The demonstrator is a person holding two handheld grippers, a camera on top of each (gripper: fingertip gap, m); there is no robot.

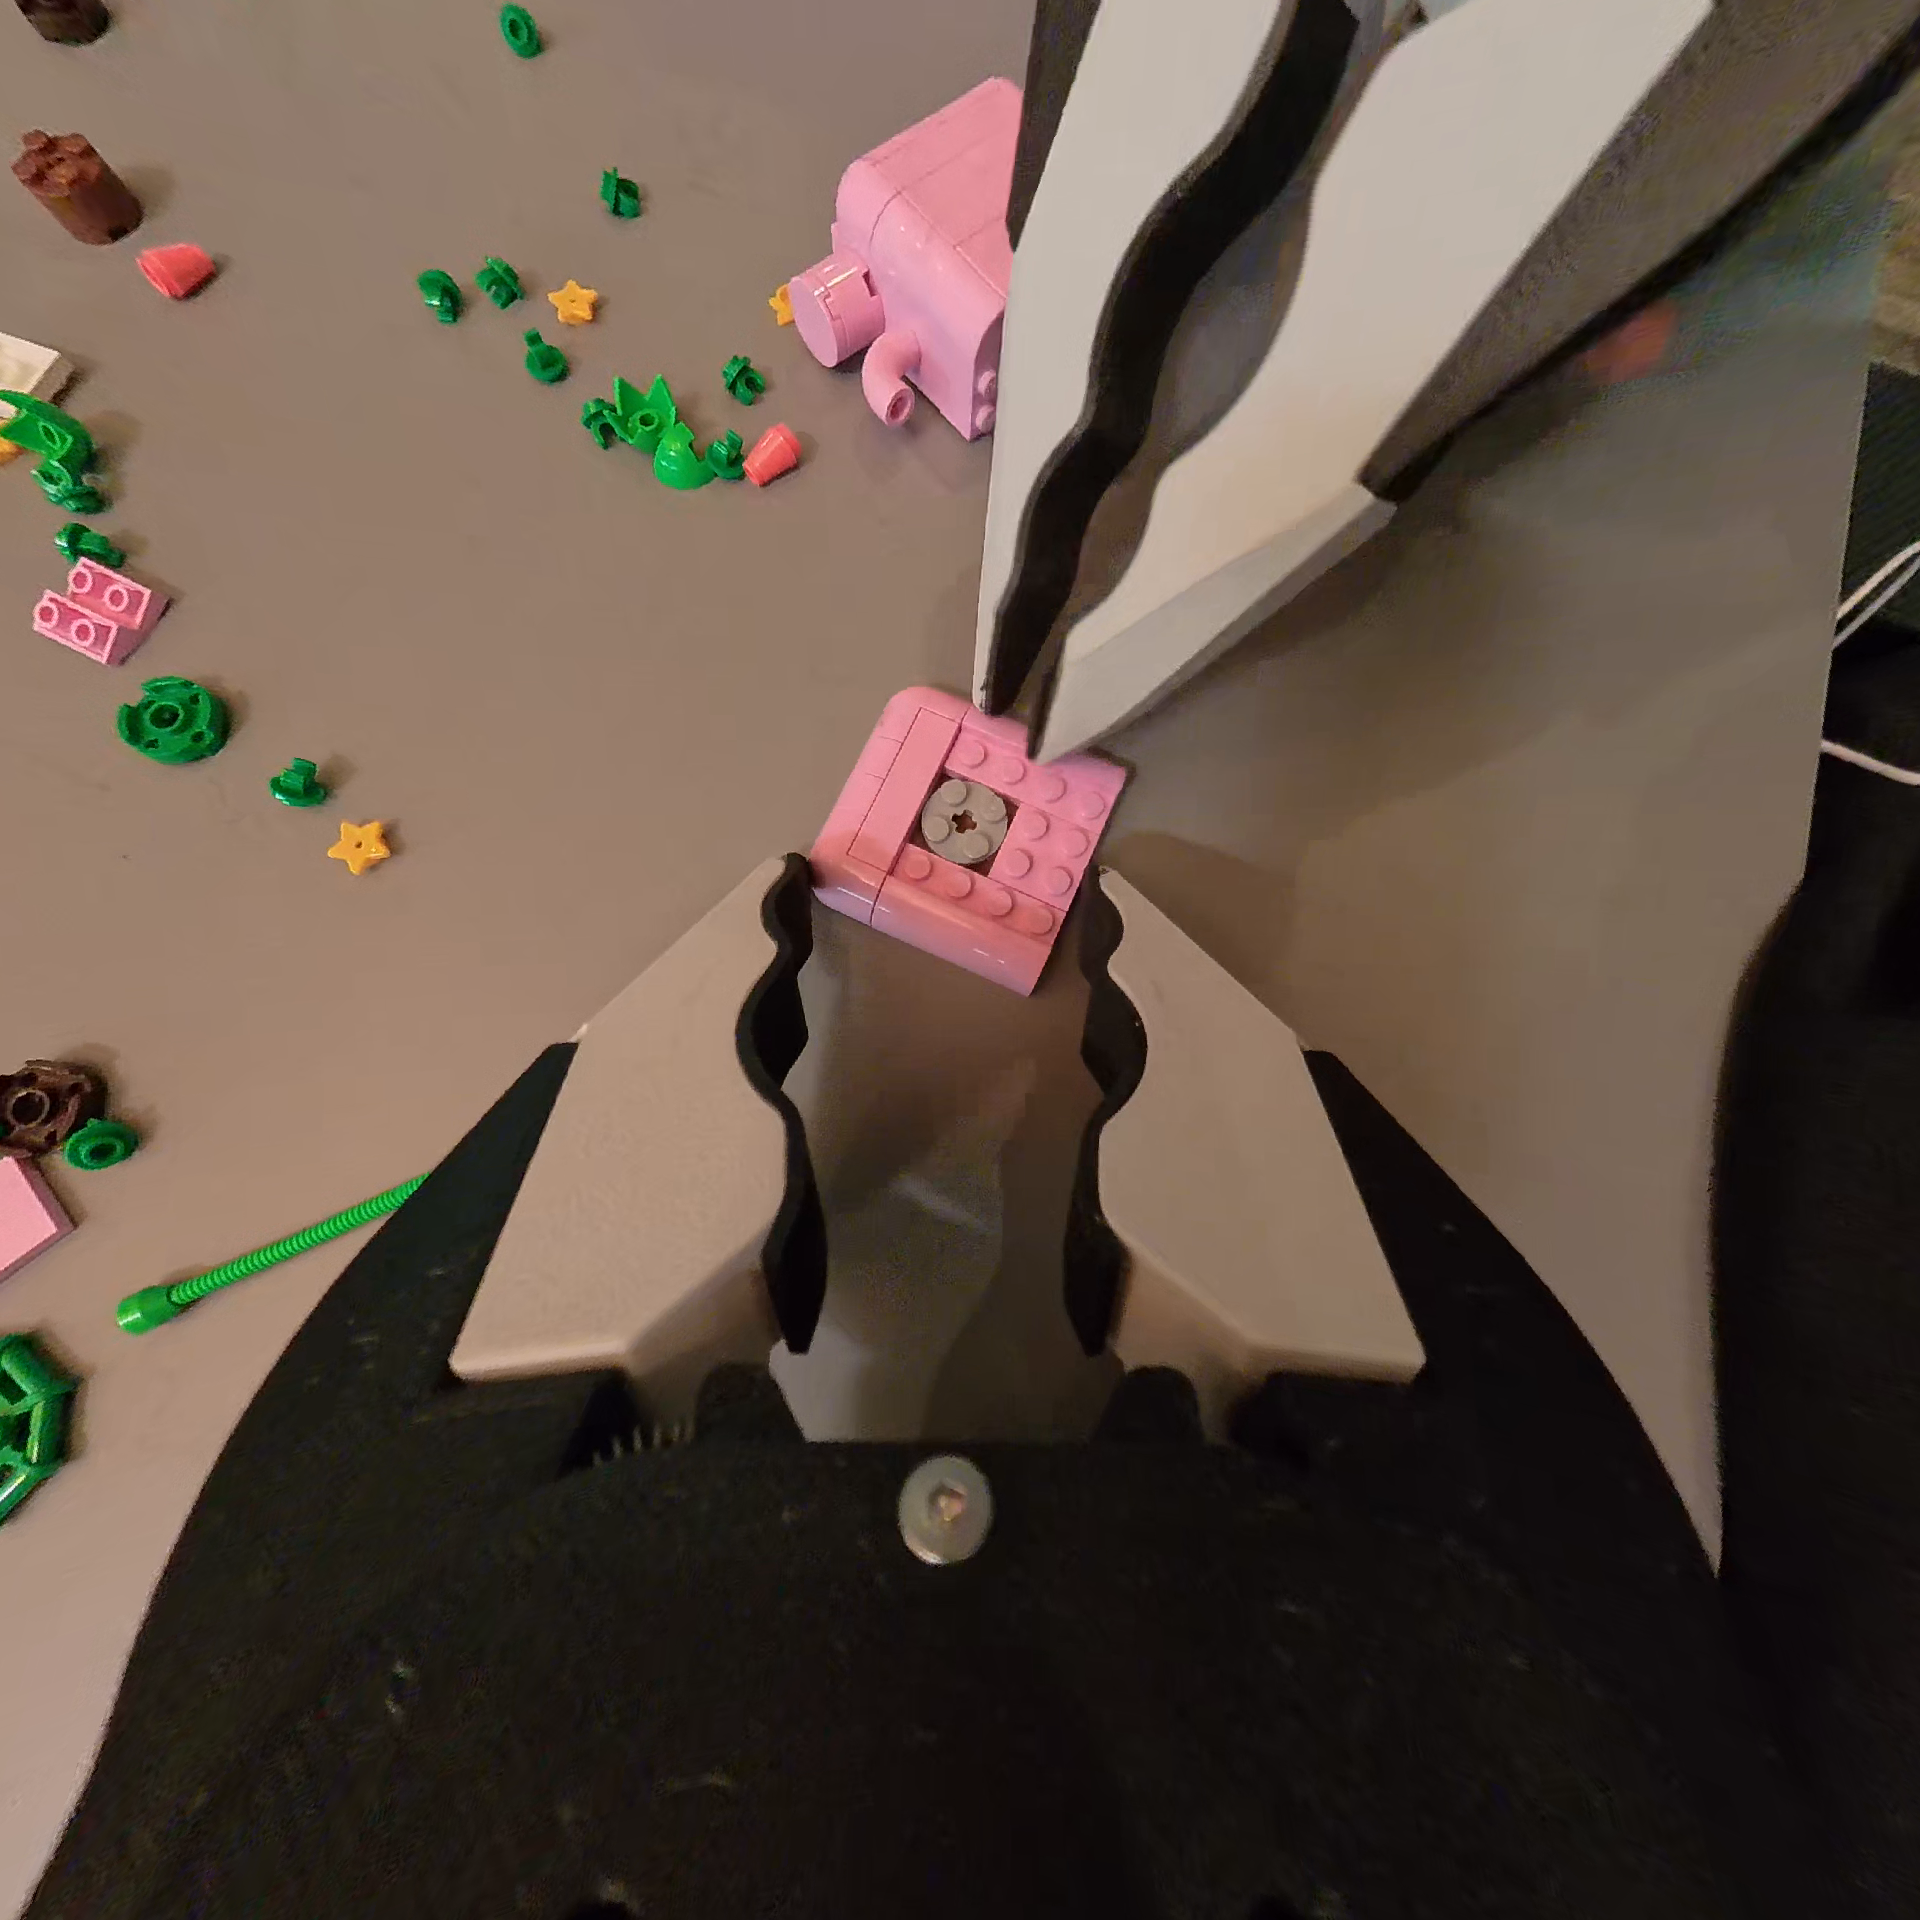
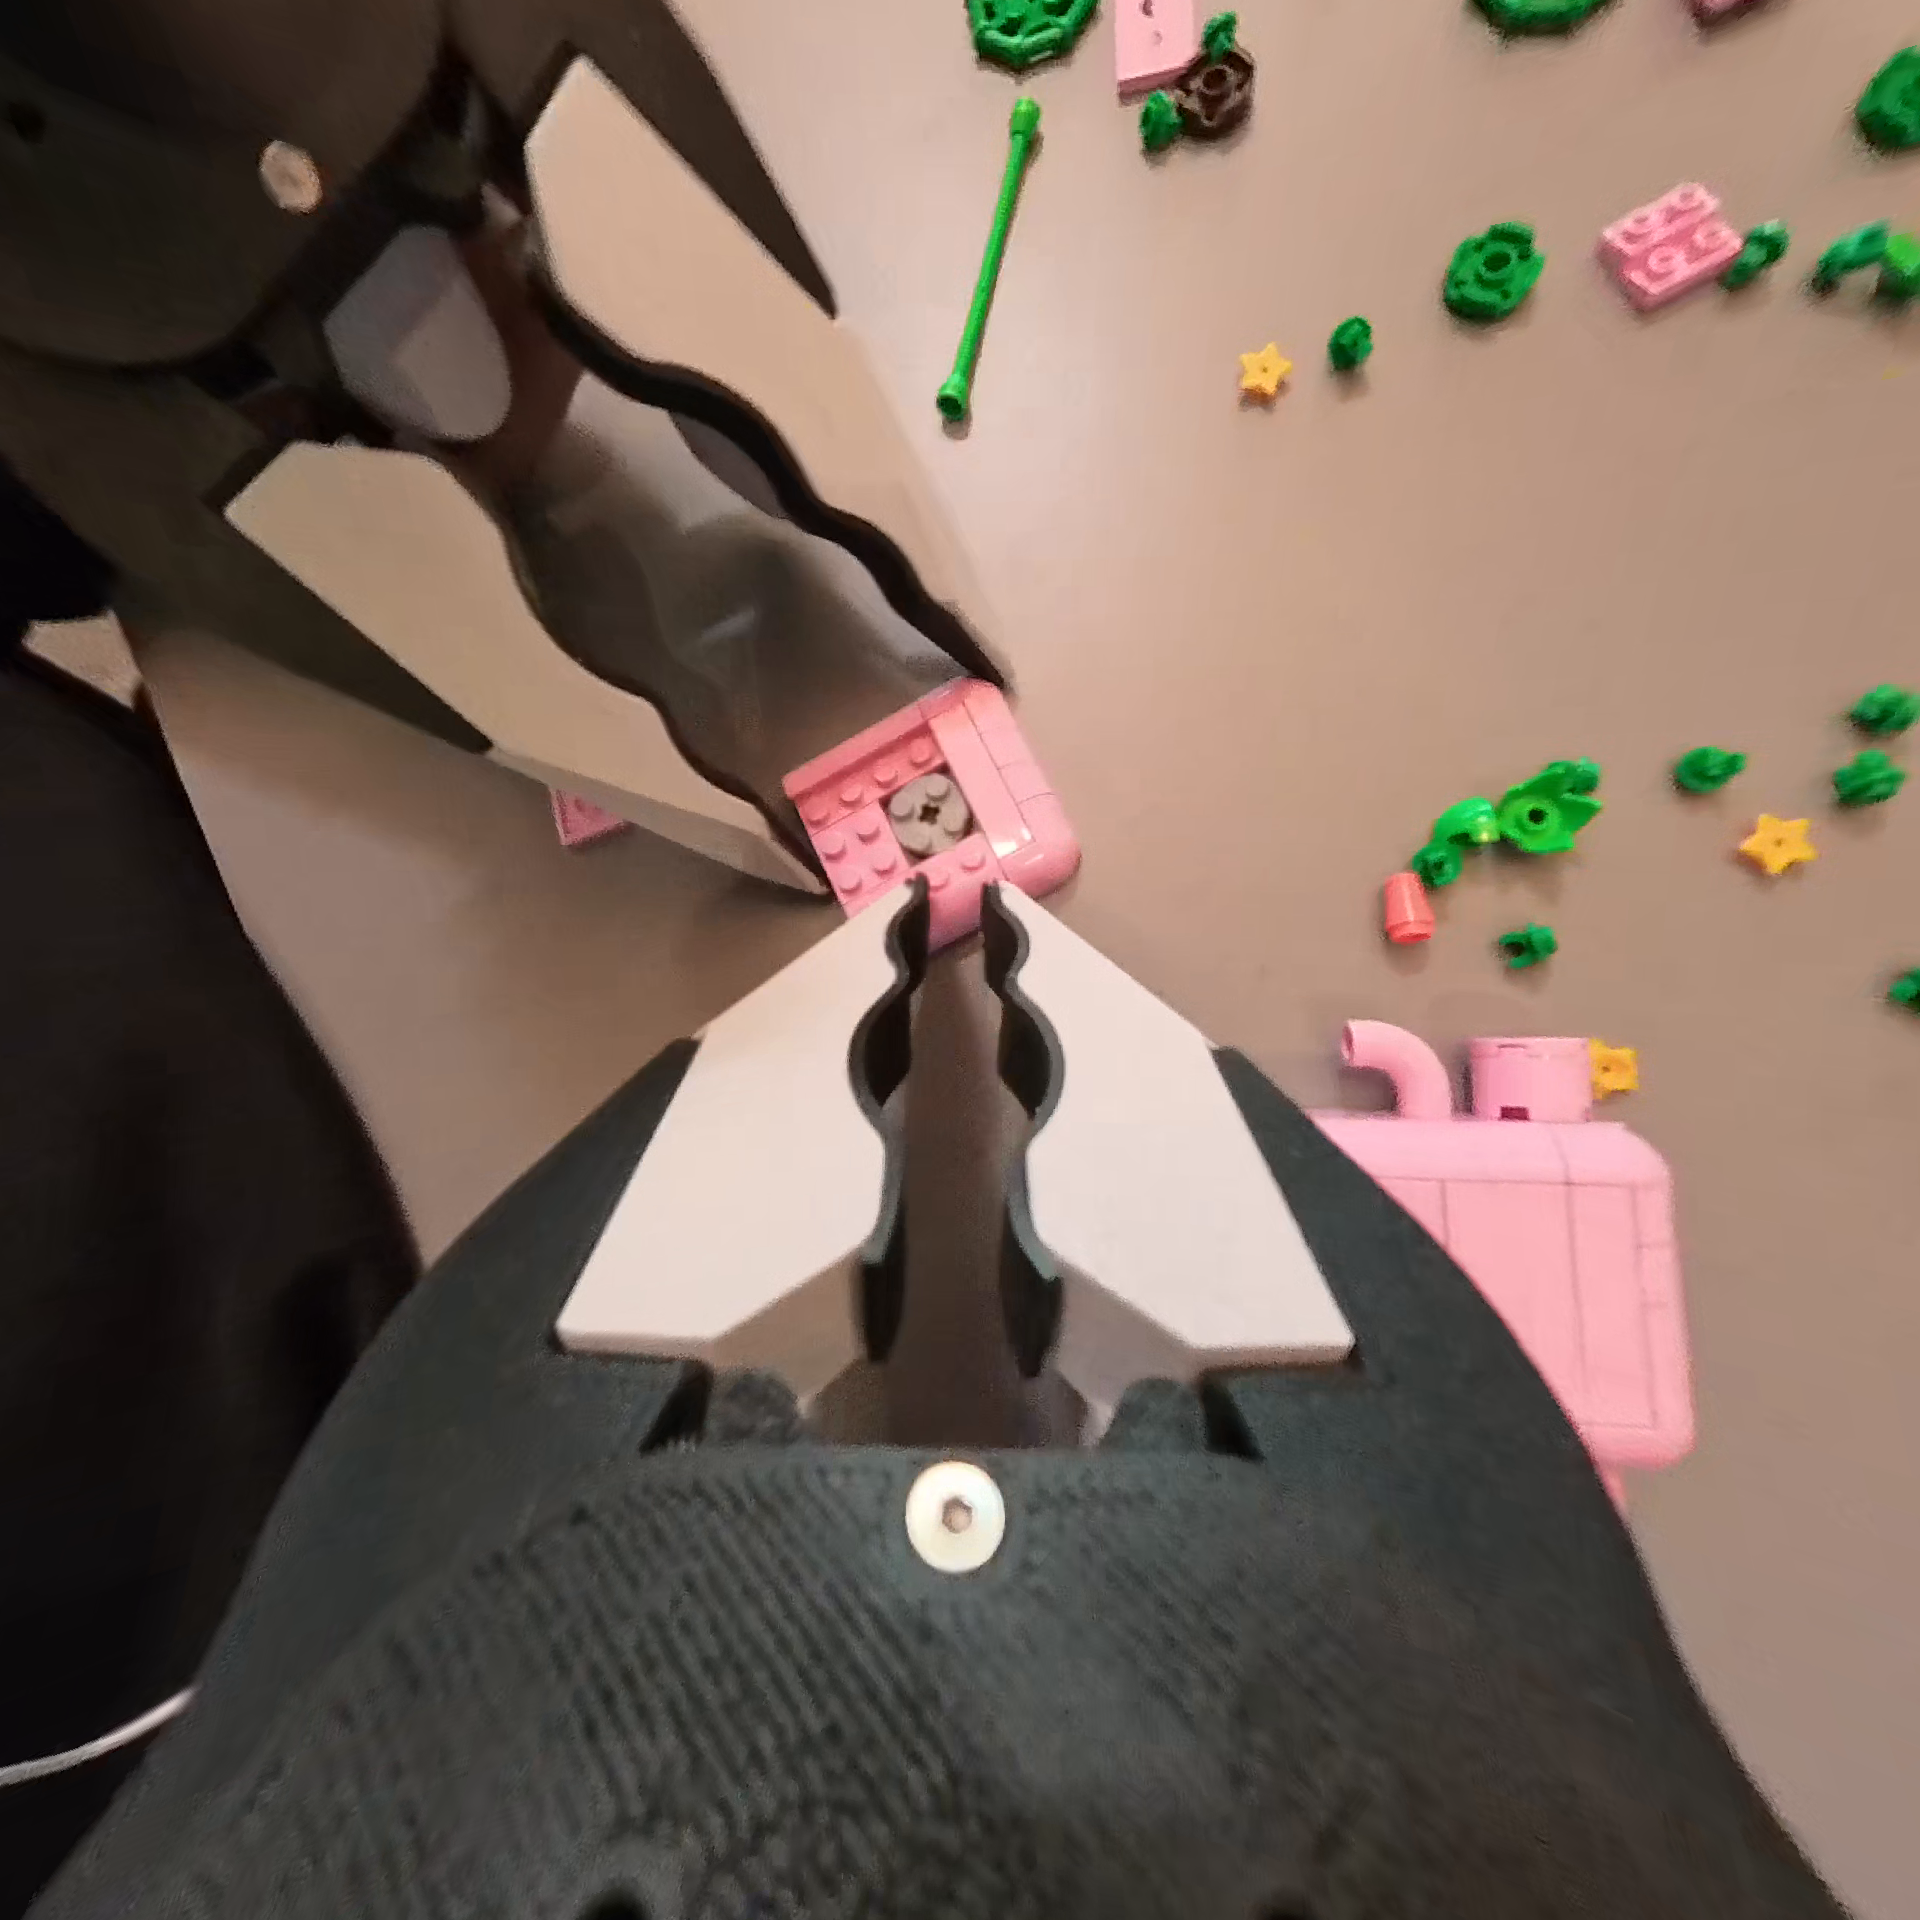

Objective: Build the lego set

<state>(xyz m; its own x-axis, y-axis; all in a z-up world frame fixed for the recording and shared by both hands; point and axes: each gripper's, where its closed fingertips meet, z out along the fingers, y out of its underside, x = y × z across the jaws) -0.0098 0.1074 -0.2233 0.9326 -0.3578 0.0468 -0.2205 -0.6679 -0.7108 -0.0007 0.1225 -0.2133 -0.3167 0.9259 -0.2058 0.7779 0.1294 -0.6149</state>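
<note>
Pinching one pink block (image 1: 961, 842) between them, the left gripper (image 1: 943, 883) and right gripper (image 2: 951, 894) are working mid-build (pink body (image 2: 1507, 1268) done, green bits (image 1: 665, 436) loose).

Materials and surface finish

The pink block assembly (image 1: 966, 842) was smooth, glossy plastic around a matt grey round plate (image 1: 963, 821). The tabletop (image 1: 520, 644) was smooth and matt. The left gripper (image 1: 948, 883) body looked rough, grainy black.

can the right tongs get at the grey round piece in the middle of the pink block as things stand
Probably yes. The grey round piece faces up, uncovered, and the right tongs sit at the pink block edge just short of it. The left tongs grip the block's sides only, leaving its top clear.
</note>
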